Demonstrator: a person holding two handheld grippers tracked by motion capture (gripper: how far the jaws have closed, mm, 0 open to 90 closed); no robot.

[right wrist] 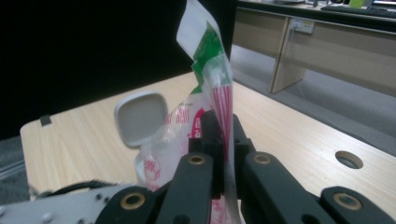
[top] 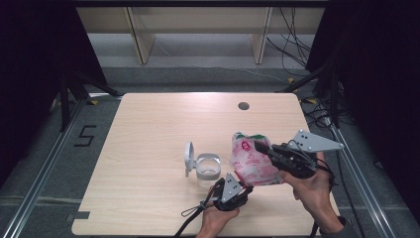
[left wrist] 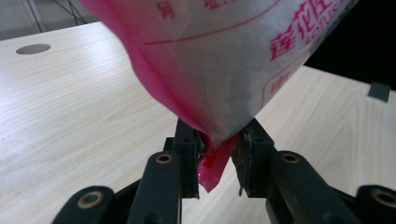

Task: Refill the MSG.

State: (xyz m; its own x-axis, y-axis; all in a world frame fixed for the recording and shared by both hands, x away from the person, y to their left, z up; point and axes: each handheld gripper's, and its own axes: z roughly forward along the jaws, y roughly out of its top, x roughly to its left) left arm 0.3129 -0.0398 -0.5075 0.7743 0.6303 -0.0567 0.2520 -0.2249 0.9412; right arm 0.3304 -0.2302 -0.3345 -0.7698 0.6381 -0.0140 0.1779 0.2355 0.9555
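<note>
Two grippers hold one bag (top: 252, 159) above the tabletop (top: 148, 129): right gripper (top: 262, 148) clamped on its upper edge, left gripper (top: 246, 188) pinching its bottom corner.

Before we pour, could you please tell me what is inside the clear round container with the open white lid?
Through the wall of the clear round container nothing can be seen inside; it looks empty. Its floor is hard to make out. The open white lid stands upright at its left.

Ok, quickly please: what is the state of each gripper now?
Left gripper: closing on the bottom corner of the pink bag; full pad contact cannot be told.
Right gripper: shut on the bag's top edge.
</note>
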